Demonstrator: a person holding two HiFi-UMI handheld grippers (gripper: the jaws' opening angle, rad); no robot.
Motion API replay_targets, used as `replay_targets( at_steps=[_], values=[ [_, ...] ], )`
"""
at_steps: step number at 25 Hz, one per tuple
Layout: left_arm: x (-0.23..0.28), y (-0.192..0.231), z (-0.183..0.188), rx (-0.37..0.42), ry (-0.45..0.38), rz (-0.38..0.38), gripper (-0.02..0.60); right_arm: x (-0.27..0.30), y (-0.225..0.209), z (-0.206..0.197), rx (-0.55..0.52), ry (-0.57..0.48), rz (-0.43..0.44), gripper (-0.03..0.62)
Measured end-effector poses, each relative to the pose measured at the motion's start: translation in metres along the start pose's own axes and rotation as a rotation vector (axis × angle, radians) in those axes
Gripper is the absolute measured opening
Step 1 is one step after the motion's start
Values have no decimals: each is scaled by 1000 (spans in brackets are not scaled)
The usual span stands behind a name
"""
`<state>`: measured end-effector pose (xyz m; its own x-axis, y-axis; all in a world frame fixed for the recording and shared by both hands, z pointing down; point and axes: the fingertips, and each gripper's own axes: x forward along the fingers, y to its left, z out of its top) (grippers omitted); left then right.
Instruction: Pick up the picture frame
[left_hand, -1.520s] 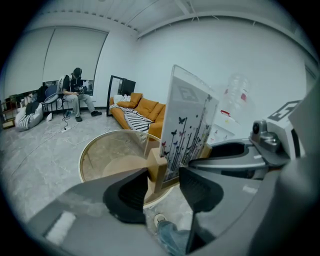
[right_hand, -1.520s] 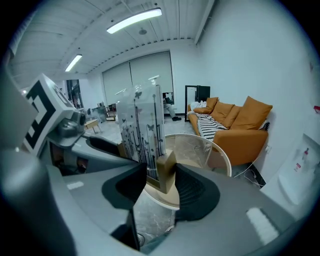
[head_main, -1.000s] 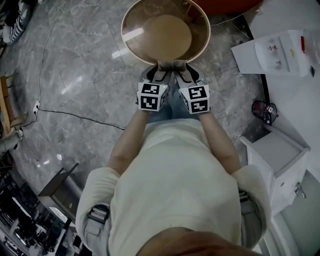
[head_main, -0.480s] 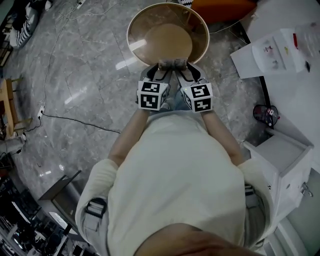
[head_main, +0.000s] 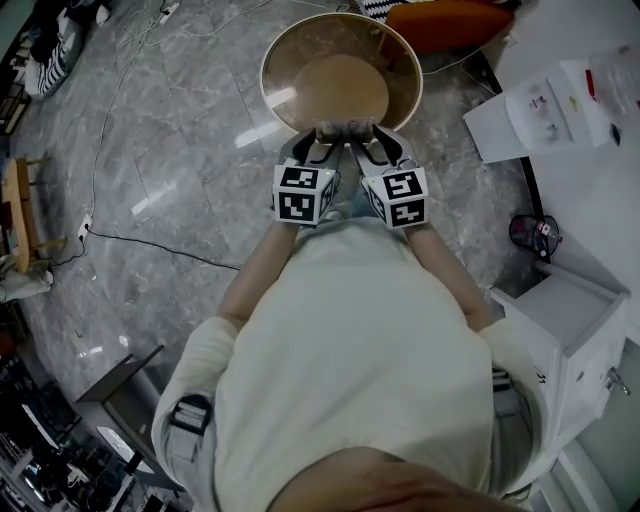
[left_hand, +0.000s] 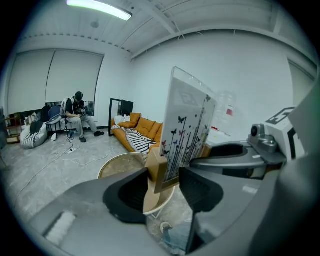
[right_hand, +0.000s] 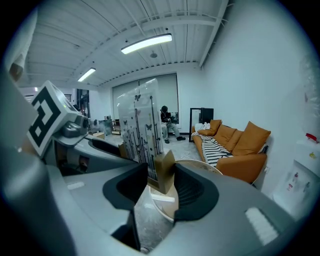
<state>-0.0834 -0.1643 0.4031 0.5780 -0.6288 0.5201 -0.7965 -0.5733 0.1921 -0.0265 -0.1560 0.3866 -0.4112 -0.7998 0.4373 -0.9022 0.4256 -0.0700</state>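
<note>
Clear acrylic, butterfly print, wooden base: the picture frame (left_hand: 189, 125) stands upright mid-picture. The left hand-held gripper (left_hand: 165, 181) is clamped on one end, and the right hand-held gripper (right_hand: 161, 187) grasps the other, its jaws just tightening. It looks lifted clear of the round bench (head_main: 285, 55) at top centre, so only steadying remains.

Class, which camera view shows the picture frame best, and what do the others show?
Left gripper view: the picture frame shows its butterfly print broadly. Right gripper view shows it slanted, narrower; head view, only its top edge.
</note>
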Motion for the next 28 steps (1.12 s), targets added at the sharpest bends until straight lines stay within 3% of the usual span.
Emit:
replay_targets(
  at_steps=[28],
  values=[
    [0,3,0,12,1,10,198,2,1,-1,-10,-9,-8,153]
  ],
)
